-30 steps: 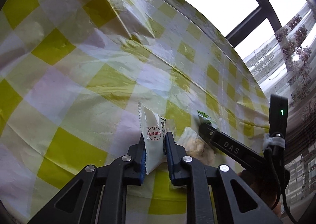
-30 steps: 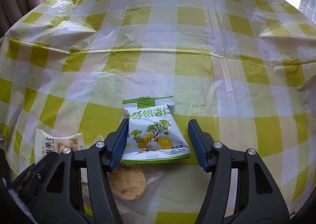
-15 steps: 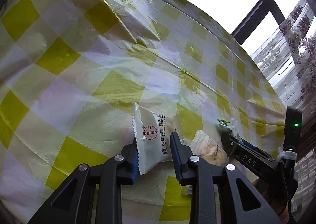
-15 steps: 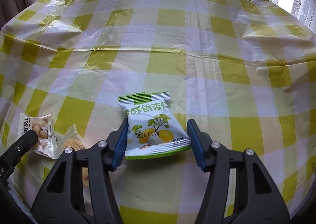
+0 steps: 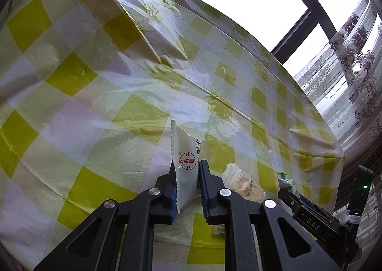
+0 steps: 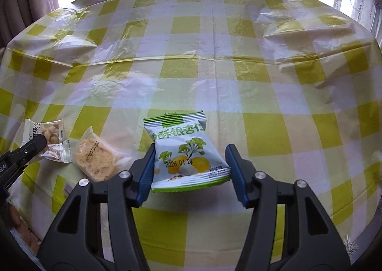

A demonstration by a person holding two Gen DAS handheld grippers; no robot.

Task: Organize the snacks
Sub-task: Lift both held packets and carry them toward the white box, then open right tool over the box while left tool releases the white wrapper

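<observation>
My left gripper [image 5: 187,173] is shut on a white snack packet with a red logo [image 5: 185,161], held on edge above the yellow-checked tablecloth [image 5: 95,103]. It shows in the right wrist view as a white packet of nuts [image 6: 49,138] in the left gripper's fingertips [image 6: 33,145]. My right gripper [image 6: 189,163] holds a green-and-white snack packet [image 6: 188,151] between its jaws, lifted off the cloth; the jaws touch its two side edges. A clear-wrapped biscuit [image 6: 96,159] lies on the cloth between the two grippers, also in the left wrist view [image 5: 243,183].
The round table's cloth has raised folds at the far left [image 6: 71,41] and far right [image 6: 298,24]. Windows and lace curtains [image 5: 353,56] stand beyond the far edge. The right gripper's body [image 5: 315,220] shows at the lower right of the left wrist view.
The left gripper opened a little around the white packet half a second ago and has shut on it again. The right gripper has risen and drawn back with the green packet; more table shows.
</observation>
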